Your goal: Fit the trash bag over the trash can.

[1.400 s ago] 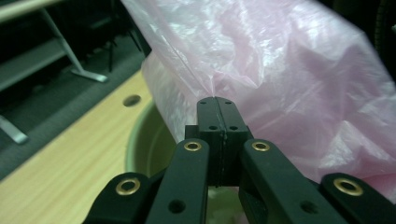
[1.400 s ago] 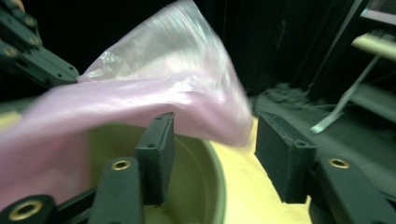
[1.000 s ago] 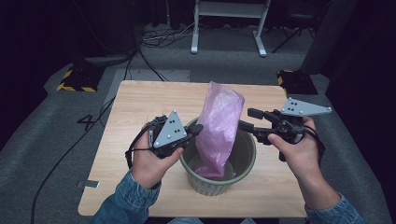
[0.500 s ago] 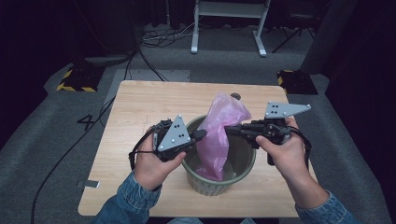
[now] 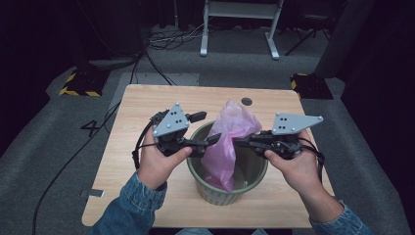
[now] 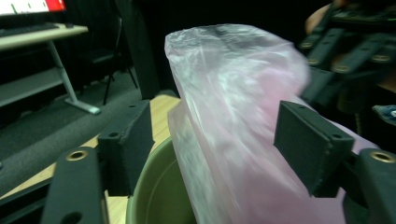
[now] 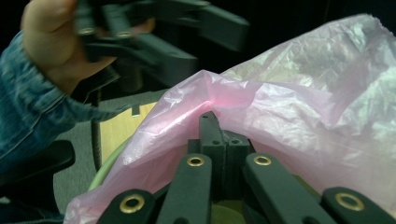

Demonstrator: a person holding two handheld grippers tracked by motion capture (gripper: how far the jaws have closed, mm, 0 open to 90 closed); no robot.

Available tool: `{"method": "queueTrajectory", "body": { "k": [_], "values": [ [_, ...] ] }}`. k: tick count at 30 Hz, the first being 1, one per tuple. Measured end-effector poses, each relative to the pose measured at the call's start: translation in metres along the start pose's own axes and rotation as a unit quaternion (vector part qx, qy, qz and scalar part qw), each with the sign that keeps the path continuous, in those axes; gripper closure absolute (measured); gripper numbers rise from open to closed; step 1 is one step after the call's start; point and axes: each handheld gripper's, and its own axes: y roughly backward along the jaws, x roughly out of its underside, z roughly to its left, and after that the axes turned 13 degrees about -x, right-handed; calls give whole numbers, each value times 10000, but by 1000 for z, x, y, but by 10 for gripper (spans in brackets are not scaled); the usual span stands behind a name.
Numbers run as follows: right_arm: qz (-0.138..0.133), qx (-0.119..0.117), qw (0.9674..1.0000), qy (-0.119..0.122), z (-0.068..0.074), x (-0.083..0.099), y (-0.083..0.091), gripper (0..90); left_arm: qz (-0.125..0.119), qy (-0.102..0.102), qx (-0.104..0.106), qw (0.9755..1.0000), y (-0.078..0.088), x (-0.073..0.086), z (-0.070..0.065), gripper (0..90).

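Pink bag (image 5: pixel 226 142) in bin (image 5: pixel 247 183) (table-centre)

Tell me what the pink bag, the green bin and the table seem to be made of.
Pink bag: thin, translucent plastic film, judging by its crinkles and glossy sheen.
Green bin: probably moulded plastic, olive with a matte look and a ribbed wall; the material is not certain.
Table: light wood or a wood-look laminate, with visible grain and a smooth finish.

Translucent pink bag (image 5: pixel 226 142), olive-green ribbed bin (image 5: pixel 215 193), pale woodgrain table (image 5: pixel 147 103), blue denim sleeves (image 5: pixel 132 205)
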Motion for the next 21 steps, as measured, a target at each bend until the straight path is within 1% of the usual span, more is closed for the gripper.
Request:
{"method": "queueTrajectory", "body": {
  "k": [1, 2, 3, 5, 6, 7, 8, 9, 10, 11, 12, 13, 14, 15, 17, 19, 21],
  "values": [
    [25, -24, 10000, 33, 2, 0, -2, 900, 71, -57, 26, 10000, -4, -1, 0, 272],
    [43, -35, 10000, 60, 3, -1, -3, 900, 110, -66, 30, 9999, -6, -1, -1, 269],
    [56, -41, 9999, 85, 3, -1, -3, 900, 208, -99, 43, 9997, -11, 0, -2, 269],
    [89, -39, 9998, 162, 4, 0, -5, 900, 369, -184, 110, 9991, -15, 3, -5, 299],
    [97, -22, 9998, 181, 4, 1, -5, 900, 429, -275, 163, 9986, -16, 5, -7, 395],
    [107, -20, 9998, 182, 4, 2, -5, 900, 447, -406, 207, 9980, -16, 7, -9, 571],
    [117, -12, 9998, 172, 4, 3, -5, 900, 466, -488, 186, 9975, -16, 8, -10, 654],
    [122, 1, 9998, 163, 4, 3, -5, 900, 534, -703, 113, 9960, -16, 9, -12, 725],
    [132, 36, 9998, 162, 4, 4, -3, 900, 563, -794, 96, 9952, -16, 10, -13, 836],
    [131, 53, 9998, 145, 4, 5, -2, 890, 548, -785, 113, 9953, -16, 11, -14, 900],
    [139, 88, 9998, 137, 4, 5, 0, 878, 533, -785, 96, 9954, -15, 12, -14, 900],
    [147, 111, 9997, 141, 4, 6, 2, 863, 498, -840, 35, 9952, -13, 12, -14, 900],
    [140, 134, 9997, 129, 4, 6, 5, 830, 470, -861, 11, 9952, -11, 12, -14, 900],
    [137, 150, 9997, 108, 4, 6, 6, 800, 405, -861, 16, 9955, -9, 11, -15, 900],
    [98, 198, 9997, 63, 4, 7, 12, 777, 269, -910, -29, 9955, -5, 9, -16, 900],
    [50, 316, 9995, -26, 2, 8, 19, 675, 172, -939, -42, 9954, -2, 8, -16, 900],
    [0, 517, 9986, -49, 1, 9, 23, 623, 130, -992, -75, 9950, 0, 7, -17, 900]
  ]
}}
